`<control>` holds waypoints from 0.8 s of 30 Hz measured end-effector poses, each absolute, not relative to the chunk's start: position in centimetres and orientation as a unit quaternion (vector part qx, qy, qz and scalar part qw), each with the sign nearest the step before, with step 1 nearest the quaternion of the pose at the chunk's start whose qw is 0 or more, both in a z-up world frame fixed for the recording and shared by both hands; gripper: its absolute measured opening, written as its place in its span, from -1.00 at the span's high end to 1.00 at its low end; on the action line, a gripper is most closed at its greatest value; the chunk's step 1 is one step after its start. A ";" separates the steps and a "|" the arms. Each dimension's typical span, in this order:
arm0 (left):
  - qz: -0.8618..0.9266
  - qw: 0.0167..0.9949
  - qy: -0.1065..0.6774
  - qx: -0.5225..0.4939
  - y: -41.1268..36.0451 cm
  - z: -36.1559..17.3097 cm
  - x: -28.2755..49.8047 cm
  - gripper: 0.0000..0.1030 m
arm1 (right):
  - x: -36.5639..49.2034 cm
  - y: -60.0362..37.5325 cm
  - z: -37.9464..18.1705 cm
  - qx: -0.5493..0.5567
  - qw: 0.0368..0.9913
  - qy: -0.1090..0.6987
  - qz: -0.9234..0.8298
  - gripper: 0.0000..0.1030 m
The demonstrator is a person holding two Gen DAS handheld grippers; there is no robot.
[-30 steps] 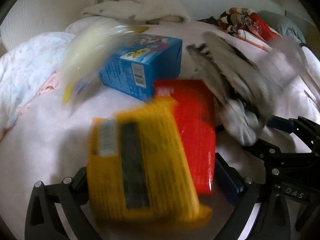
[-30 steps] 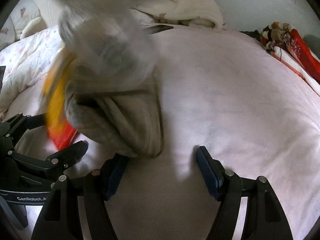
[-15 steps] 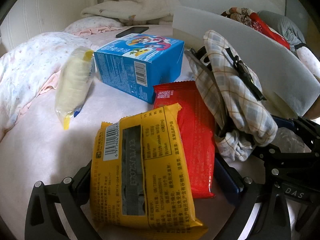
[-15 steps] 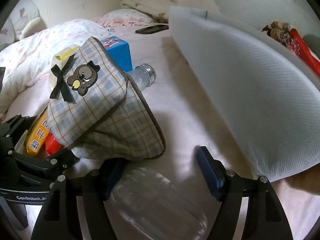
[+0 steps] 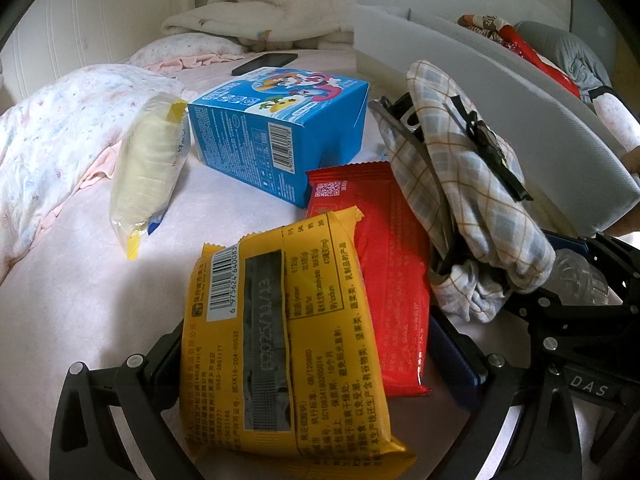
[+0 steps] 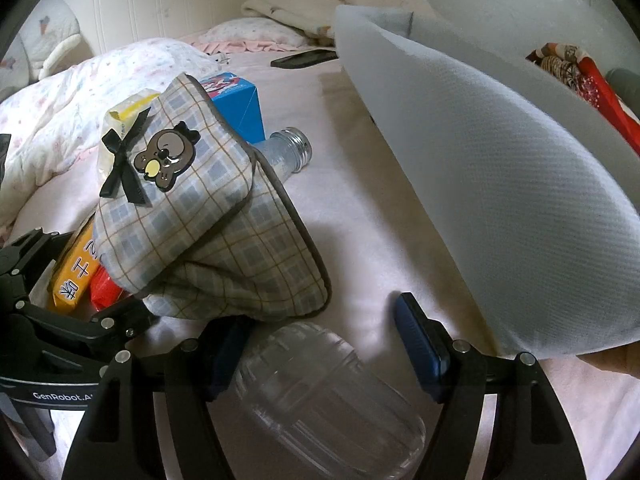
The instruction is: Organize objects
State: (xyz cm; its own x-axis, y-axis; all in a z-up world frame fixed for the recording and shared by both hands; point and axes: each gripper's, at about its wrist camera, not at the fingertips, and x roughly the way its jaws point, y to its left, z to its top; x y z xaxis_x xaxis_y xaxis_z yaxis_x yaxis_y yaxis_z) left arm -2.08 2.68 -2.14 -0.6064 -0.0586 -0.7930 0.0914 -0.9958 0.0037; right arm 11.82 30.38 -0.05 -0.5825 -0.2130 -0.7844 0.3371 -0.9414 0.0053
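Note:
Several items lie tumbled on a pink bed. A yellow snack pack (image 5: 280,340) and a red pack (image 5: 388,280) rest between the wide-apart fingers of my left gripper (image 5: 308,364), which is open. Beyond them are a blue carton (image 5: 280,136) and a pale biscuit pack (image 5: 148,168). A plaid pouch (image 6: 208,220) with a bear badge lies over a clear plastic bottle (image 6: 328,400). The bottle's base sits between the fingers of my right gripper (image 6: 324,344), which stands open.
A white textured panel (image 6: 500,180) stands tilted along the right side, with a hand (image 6: 612,360) at its lower end. A black phone (image 5: 266,63) lies further back. A floral quilt (image 5: 52,140) bounds the left, and folded blankets (image 5: 272,12) the headboard end.
A second ago the packs, pouch and bottle were blurred in mid-fall. They have landed and lie still. The white panel came into view on the right. Neither gripper has moved.

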 end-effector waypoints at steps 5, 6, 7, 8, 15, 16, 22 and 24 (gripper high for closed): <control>-0.896 0.042 0.019 0.442 2.7 -2.1 -2.1 -1.00 | 11.8 30.4 -0.1 0.430 0.154 0.072 -0.887 -0.40; -0.897 0.042 0.019 0.439 2.7 -2.1 -2.0 -1.00 | 11.8 30.4 -0.1 0.430 0.154 0.072 -0.887 -0.40; -0.897 0.042 0.019 0.439 2.7 -2.1 -2.1 -1.00 | 11.8 30.4 -0.1 0.430 0.154 0.072 -0.887 -0.40; -0.897 0.042 0.019 0.439 2.7 -2.1 -2.0 -1.00 | 11.8 30.4 -0.1 0.430 0.154 0.072 -0.887 -0.40; -0.896 0.041 0.018 0.441 2.5 -1.9 -2.0 -1.00 | 11.8 30.3 -0.2 0.430 0.153 0.072 -0.887 -0.40; -0.896 0.040 0.018 0.442 2.5 -1.8 -2.0 -1.00 | 11.6 30.4 -0.2 0.430 0.153 0.072 -0.887 -0.40; -0.896 0.040 0.018 0.442 2.5 -1.8 -2.1 -1.00 | 11.9 29.9 -0.3 0.430 0.152 0.071 -0.887 -0.40; -0.896 0.040 0.018 0.442 2.4 -1.8 -2.0 -1.00 | 12.0 29.8 -0.4 0.430 0.151 0.071 -0.887 -0.40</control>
